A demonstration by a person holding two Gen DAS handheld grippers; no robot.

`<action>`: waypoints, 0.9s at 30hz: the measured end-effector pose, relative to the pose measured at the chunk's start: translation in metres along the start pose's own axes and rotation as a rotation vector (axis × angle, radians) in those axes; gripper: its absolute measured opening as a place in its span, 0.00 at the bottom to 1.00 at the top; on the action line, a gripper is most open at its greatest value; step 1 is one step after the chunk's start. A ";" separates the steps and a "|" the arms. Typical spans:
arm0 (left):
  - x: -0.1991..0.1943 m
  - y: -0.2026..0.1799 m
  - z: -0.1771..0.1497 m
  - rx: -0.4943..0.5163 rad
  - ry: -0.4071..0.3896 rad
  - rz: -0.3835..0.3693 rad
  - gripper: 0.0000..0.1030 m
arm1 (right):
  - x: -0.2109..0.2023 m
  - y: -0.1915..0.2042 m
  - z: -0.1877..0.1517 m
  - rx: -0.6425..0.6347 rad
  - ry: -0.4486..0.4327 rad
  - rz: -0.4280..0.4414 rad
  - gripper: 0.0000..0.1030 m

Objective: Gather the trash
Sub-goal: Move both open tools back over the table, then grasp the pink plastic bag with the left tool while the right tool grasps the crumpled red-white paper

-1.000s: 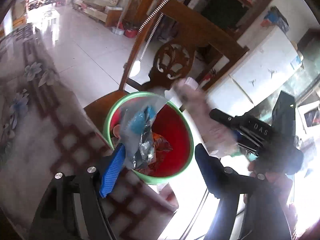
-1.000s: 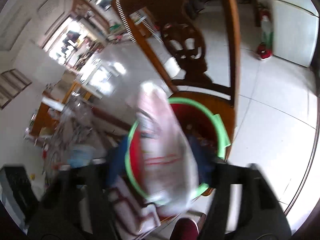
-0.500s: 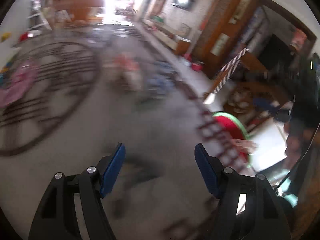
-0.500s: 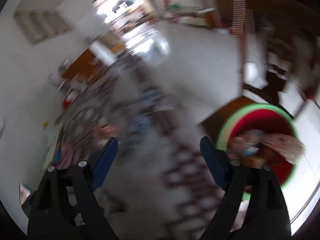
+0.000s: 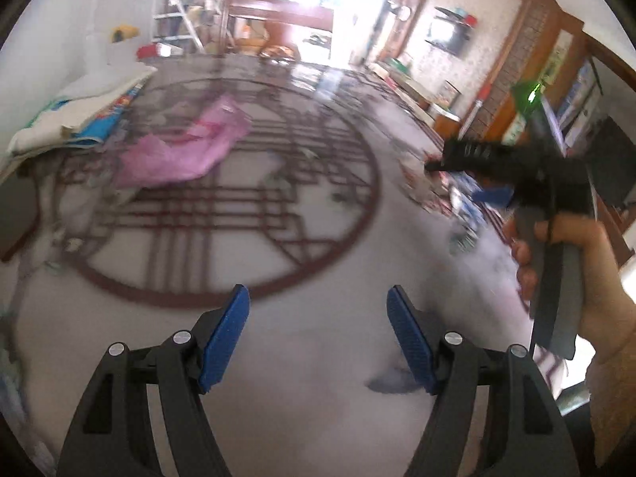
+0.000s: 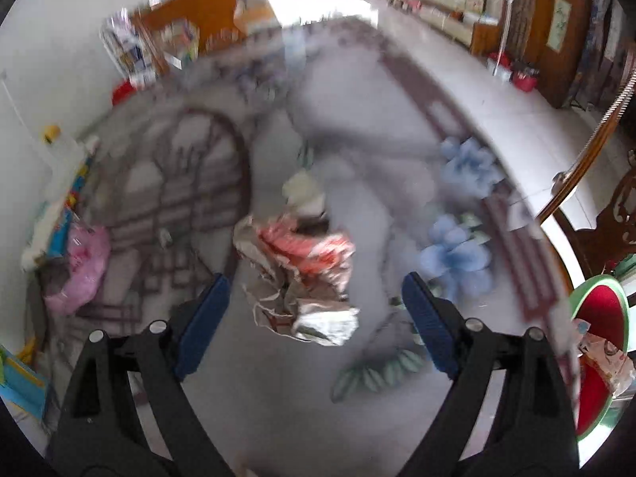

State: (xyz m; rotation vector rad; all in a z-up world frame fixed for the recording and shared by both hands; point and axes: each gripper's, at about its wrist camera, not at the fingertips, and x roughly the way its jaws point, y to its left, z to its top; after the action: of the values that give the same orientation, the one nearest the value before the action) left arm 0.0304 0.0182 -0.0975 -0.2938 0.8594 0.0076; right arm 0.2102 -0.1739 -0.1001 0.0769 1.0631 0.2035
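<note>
My left gripper [image 5: 318,302] is open and empty above the patterned table [image 5: 278,357]. A pink plastic bag [image 5: 183,151] lies far left on the table. My right gripper [image 6: 316,290] is open and empty, just short of a crumpled red-and-silver wrapper [image 6: 302,274] lying on the table. A pale crumpled scrap [image 6: 304,192] lies just beyond the wrapper. The red bin with a green rim [image 6: 596,349] stands off the table's right edge with trash in it. The right gripper's body also shows in the left wrist view [image 5: 516,175], held by a hand.
A pink bag [image 6: 83,270] and colourful papers [image 6: 59,214] lie at the table's left side. A wooden chair [image 6: 608,214] stands beside the bin. A folded cloth and papers [image 5: 79,111] sit at the far left edge.
Both grippers let go of their trash over the bin and swung back left over the table. Both now stand open and empty, the right one near the crumpled wrapper.
</note>
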 end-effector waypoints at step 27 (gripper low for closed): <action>0.055 0.079 0.090 0.047 0.082 0.256 0.26 | -0.017 -0.026 0.000 0.073 0.020 0.169 0.37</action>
State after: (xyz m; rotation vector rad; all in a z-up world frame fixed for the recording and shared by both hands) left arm 0.1235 0.1113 -0.1037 -0.1393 0.9732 0.2147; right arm 0.2052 -0.2031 -0.0897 0.2310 1.0840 0.3187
